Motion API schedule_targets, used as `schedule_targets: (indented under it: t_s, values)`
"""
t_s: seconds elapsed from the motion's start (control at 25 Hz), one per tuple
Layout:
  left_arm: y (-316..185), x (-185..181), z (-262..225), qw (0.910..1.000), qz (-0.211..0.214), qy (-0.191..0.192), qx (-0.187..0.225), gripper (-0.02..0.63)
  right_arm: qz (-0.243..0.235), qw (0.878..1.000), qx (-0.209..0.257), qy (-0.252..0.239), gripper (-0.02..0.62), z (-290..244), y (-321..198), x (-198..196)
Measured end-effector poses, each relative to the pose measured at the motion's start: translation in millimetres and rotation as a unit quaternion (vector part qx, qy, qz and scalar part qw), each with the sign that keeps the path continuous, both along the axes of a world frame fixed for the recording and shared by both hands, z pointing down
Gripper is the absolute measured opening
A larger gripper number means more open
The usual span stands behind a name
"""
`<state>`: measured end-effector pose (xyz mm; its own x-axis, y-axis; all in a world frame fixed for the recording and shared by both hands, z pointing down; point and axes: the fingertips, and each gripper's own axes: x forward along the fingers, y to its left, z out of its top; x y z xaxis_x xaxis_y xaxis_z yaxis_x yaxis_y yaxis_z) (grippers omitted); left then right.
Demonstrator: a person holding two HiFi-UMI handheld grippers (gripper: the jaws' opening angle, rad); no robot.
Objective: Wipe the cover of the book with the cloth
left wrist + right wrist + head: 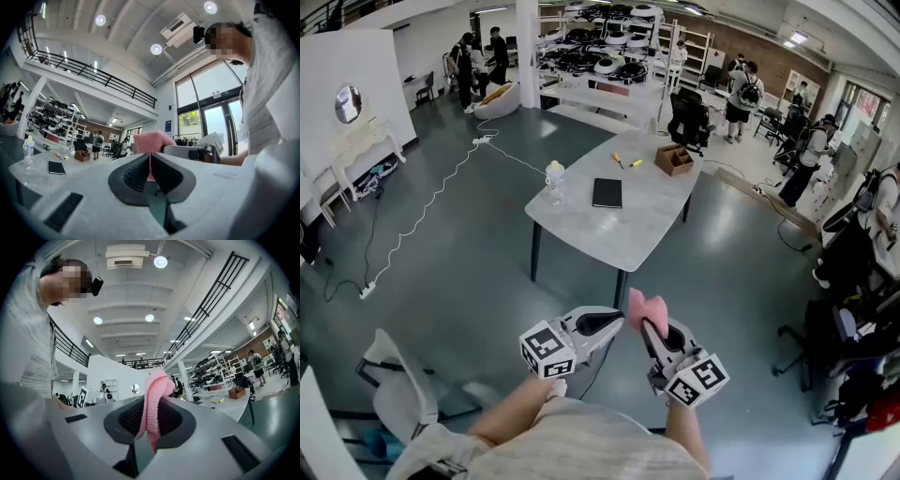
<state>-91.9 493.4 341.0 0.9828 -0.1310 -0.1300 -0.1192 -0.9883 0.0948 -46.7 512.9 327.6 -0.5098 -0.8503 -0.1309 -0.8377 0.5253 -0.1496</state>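
The black book (607,192) lies flat on the grey table (652,230), far ahead of me. Both grippers hang low in front of my body, well short of the table. My right gripper (649,325) is shut on a pink cloth (645,309), which sticks up out of its jaws as a folded bunch (154,404). My left gripper (613,322) sits just left of it with its jaws shut and nothing in them. The left gripper view also shows the pink cloth (152,142) just beyond its own jaws, and the book (56,167) far off on the table.
On the table stand a small white bottle (554,180), a wooden box (674,159) and a few small tools (624,162). A white cable (422,220) snakes over the floor at the left. Office chairs (689,117), shelving and several people are at the back and right.
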Motion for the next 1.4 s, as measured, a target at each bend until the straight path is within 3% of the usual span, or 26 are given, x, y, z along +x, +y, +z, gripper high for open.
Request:
schedule_targets:
  t_s: [0.92, 1.4]
  values:
    - [-1, 25, 12, 0.9998, 0.007, -0.016, -0.012, 0.018, -0.003, 1.0, -0.019, -0.009, 0.048, 12, -3, 23]
    - [-66, 38, 22, 0.9994, 0.003, -0.01, -0.032, 0.018, -0.005, 0.999, -0.04, -0.016, 0.048, 27, -66, 36]
